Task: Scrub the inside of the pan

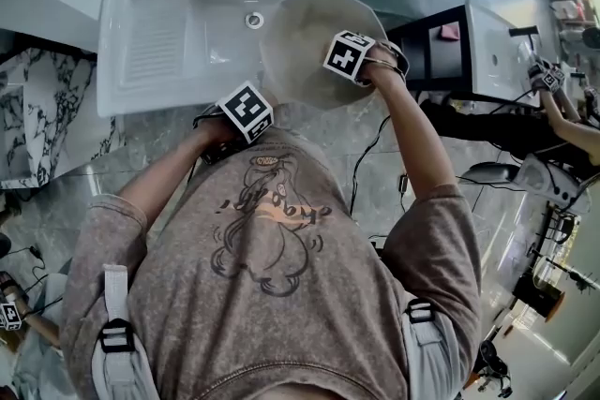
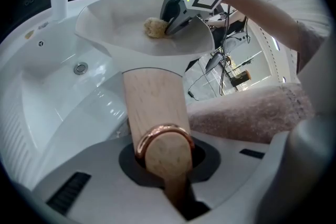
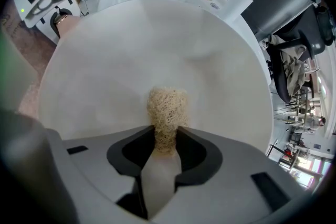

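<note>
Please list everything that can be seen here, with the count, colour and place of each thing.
sink: one, white, in front of the person
drain: one, silver, in the sink's basin
pan: one, cream-white, tilted over the sink
pan handle: one, light wood with copper ring, pointing toward the person
scrubber: one, beige, against the pan's inside
left claw: one, grey, shut on the pan handle
right claw: one, grey, shut on the scrubber

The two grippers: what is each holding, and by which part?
The left gripper grips the pale wooden handle of the round white pan, near its copper-ringed end. The right gripper pinches the tan fibrous scrubbing pad by its near end.
</note>
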Demonstrator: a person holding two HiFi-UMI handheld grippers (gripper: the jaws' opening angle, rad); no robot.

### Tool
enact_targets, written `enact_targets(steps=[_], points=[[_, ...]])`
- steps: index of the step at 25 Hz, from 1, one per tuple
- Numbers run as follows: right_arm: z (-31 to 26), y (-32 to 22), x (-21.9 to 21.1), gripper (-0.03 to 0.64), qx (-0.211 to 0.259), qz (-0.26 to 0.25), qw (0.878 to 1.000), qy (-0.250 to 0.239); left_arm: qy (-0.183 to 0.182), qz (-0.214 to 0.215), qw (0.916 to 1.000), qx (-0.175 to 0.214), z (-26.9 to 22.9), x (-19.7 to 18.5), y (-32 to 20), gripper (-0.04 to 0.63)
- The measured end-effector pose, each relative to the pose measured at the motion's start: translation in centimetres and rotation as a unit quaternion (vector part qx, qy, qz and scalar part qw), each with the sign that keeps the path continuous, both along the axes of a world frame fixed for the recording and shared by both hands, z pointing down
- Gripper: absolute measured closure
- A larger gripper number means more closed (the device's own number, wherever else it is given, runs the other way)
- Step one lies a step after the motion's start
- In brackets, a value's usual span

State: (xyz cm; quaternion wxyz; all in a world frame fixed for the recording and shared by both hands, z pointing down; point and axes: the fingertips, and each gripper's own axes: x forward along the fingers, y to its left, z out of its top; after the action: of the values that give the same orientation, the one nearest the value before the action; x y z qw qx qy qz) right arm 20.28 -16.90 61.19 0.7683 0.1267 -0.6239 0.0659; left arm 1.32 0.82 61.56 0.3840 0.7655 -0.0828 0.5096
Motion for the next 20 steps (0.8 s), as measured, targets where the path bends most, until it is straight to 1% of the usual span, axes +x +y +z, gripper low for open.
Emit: enact_targets(steps=[2, 8, 11, 13, 16, 20], points=[[0.2, 0.1, -0.1, 0.476, -0.003, 0.000, 1.000, -0.008, -0.001, 0.000, 1.0000, 0.001, 0.0, 0.0, 0.0, 0.548], [-0.6, 1.3, 0.9, 0.476, -0.018, 0.012, 1.000, 0.020, -0.006, 0.002, 1.0000, 0.002, 0.0, 0.0, -0.1, 0.549], [-0.6, 2.1, 0.7, 0.476, -0.033, 0.013, 0.999, 0.020, -0.006, 0.002, 1.0000, 0.002, 0.0, 0.0, 0.0, 0.549], [-0.4, 2.7, 0.3, 0.476, -0.045, 0.013, 0.999, 0.014, -0.007, 0.003, 1.0000, 0.002, 0.0, 0.0, 0.1, 0.549], [0.5, 3.7, -1.0, 0.476, -0.067, 0.010, 0.998, -0.013, -0.007, 0.003, 1.0000, 0.003, 0.1, -0.1, 0.1, 0.549], [0.5, 5.1, -2.5, 0.476, -0.096, 0.006, 0.995, -0.033, -0.006, 0.005, 1.0000, 0.004, 0.2, -0.1, 0.1, 0.550]])
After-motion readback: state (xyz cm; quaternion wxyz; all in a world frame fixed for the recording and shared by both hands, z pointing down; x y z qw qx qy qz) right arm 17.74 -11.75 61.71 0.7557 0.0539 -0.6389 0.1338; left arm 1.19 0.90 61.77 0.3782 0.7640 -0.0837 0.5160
